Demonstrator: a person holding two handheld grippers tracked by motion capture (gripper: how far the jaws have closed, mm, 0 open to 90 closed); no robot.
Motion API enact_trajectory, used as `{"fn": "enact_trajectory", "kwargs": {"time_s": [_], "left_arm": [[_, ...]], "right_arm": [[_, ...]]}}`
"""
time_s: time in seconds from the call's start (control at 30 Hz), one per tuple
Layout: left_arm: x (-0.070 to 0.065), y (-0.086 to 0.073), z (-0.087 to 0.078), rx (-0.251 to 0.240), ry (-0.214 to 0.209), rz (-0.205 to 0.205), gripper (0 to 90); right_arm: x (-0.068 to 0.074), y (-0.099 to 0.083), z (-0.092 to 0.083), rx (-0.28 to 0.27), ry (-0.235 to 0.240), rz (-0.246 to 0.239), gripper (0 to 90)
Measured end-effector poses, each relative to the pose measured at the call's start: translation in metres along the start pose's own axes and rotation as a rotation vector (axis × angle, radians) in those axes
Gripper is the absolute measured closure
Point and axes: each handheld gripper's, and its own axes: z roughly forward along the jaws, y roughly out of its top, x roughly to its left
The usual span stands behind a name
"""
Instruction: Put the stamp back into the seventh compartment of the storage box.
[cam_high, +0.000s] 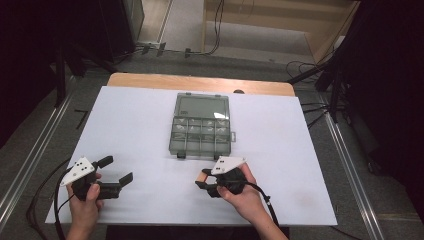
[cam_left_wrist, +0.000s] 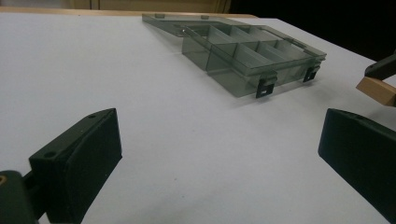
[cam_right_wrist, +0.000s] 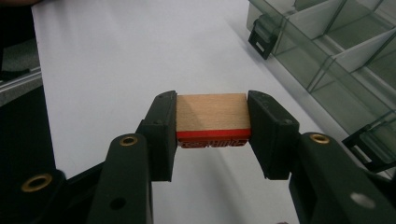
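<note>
Between the black jaws of my right gripper (cam_right_wrist: 212, 123) sits a small rectangular wooden block with a red band (cam_right_wrist: 212, 116), pinched on both ends and held clear of the white table sheet (cam_high: 140, 130). At 9 o'clock from it, well apart, my left gripper (cam_high: 116, 170) rests with jaws spread wide on nothing. At 12 o'clock from the block, near, lies the open grey translucent plastic compartment box (cam_high: 201, 125), lid folded back flat.
</note>
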Motion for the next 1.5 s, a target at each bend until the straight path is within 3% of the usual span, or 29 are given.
{"fn": "enact_trajectory", "kwargs": {"time_s": [0.3,0.43,1.5], "left_arm": [[0.0,0.0,0.0,0.002,-0.002,0.003,0.0],[0.0,0.0,0.0,0.0,-0.003,0.004,0.0],[-0.001,0.0,0.0,0.002,-0.004,0.014,0.0]], "right_arm": [[-0.006,0.01,-0.007,-0.018,-0.015,0.012,53.3],[-0.012,0.014,-0.011,-0.026,-0.01,0.041,53.3],[-0.033,0.042,-0.019,-0.054,-0.029,0.056,53.3]]}}
